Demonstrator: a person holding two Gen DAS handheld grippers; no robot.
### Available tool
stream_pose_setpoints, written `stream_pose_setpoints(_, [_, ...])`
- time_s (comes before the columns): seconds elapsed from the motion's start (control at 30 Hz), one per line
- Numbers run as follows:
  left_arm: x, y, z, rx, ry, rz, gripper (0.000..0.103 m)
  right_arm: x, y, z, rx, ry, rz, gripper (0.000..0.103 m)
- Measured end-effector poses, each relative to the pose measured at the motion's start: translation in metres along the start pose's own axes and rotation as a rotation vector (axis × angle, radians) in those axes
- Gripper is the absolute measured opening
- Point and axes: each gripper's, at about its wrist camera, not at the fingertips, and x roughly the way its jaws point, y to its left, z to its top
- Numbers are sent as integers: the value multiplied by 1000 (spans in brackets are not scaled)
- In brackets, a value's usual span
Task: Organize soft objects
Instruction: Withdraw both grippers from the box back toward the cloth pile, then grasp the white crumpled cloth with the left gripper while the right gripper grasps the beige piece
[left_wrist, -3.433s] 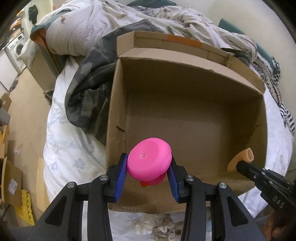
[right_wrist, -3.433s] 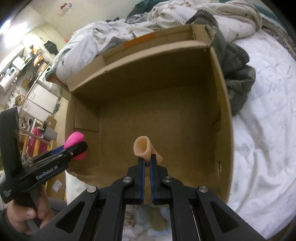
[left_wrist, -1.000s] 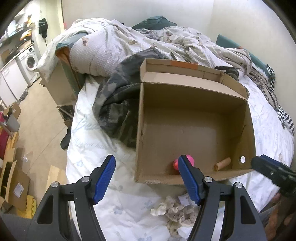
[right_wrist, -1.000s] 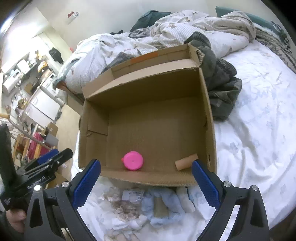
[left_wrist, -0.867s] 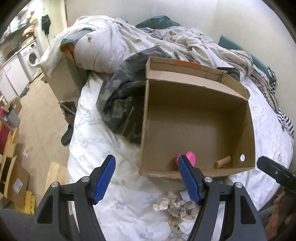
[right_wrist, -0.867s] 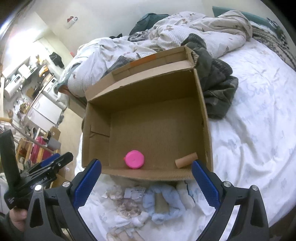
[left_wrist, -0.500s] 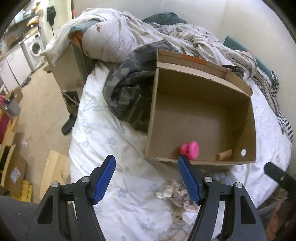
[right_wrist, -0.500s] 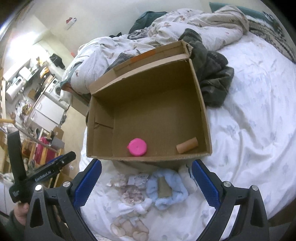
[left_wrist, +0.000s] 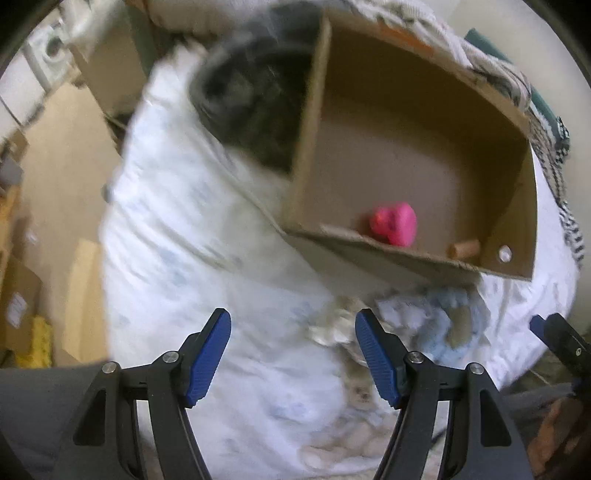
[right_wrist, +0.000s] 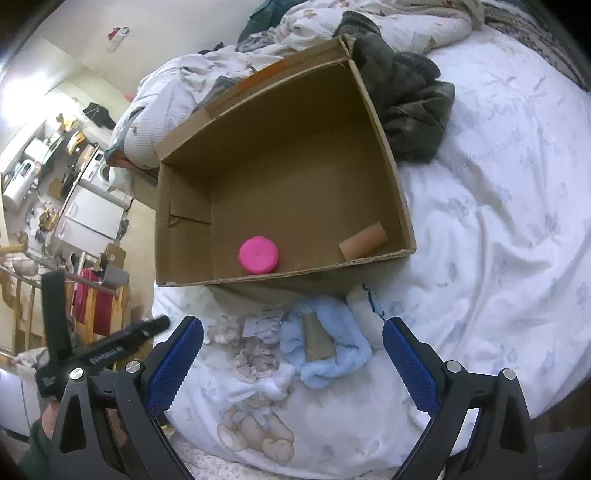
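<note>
An open cardboard box (right_wrist: 369, 107) lies on the white bed and holds a pink soft toy (right_wrist: 258, 254) and a tan tube (right_wrist: 363, 241); both also show in the blurred left wrist view, the pink toy (left_wrist: 394, 227) beside the tan tube (left_wrist: 464, 249). In front of the box lie a light blue fluffy piece (right_wrist: 327, 345), a frilly white-pink piece (right_wrist: 255, 360) and a white sock-like piece (right_wrist: 364, 314). My right gripper (right_wrist: 291, 354) hangs open above this pile. My left gripper (left_wrist: 293, 349) is open too, over bare sheet left of the frilly piece (left_wrist: 338, 326).
A dark crumpled garment (right_wrist: 410, 107) lies against the box's far side, with rumpled bedding (right_wrist: 369, 22) behind it. The bed's edge drops to the floor (left_wrist: 55, 177) on the left, where cardboard and furniture stand. A teddy-bear print (right_wrist: 255, 432) marks the sheet near me.
Both grippers have dropped the toy and tube into the box and opened, then pulled back toward me and tilted down. The pile of soft pieces in front of the box has come into view.
</note>
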Motion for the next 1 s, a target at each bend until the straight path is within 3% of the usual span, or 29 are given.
stream_pose_setpoints(0.1, [17, -13, 3, -8, 51, -45, 67, 4, 1, 2, 2, 9, 5, 103])
stream_pose_setpoints(0.23, [31, -21, 9, -23, 73, -60, 65, 8, 4, 2, -11, 20, 10, 103])
stream_pose_setpoints(0.4, [56, -22, 11, -35, 154, -71, 58, 11, 0, 4, 4, 29, 14, 103])
stream_pose_setpoints(0.43, [62, -21, 10, -38, 171, -74, 54, 11, -1, 5, 8, 30, 14, 103])
stream_pose_setpoints(0.5, [69, -21, 9, -46, 200, -89, 21, 13, -2, 6, 14, 33, 9, 103])
stream_pose_setpoints(0.6, [63, -20, 11, -60, 190, -105, 12, 15, -3, 7, 19, 36, 2, 103])
stream_pose_setpoints(0.7, [52, -24, 10, -39, 193, -126, 11, 17, -4, 8, 19, 39, -7, 103])
stream_pose_setpoints(0.87, [17, -19, 8, -35, 111, -127, 11, 18, -9, 6, 39, 46, -6, 103])
stream_pose_setpoints(0.97, [-6, -14, 5, -21, 42, -99, 11, 21, -11, 6, 50, 75, 29, 74])
stream_pose_setpoints(1.0, [-14, -13, 3, -12, 12, -67, 11, 24, -12, 5, 57, 95, 42, 70])
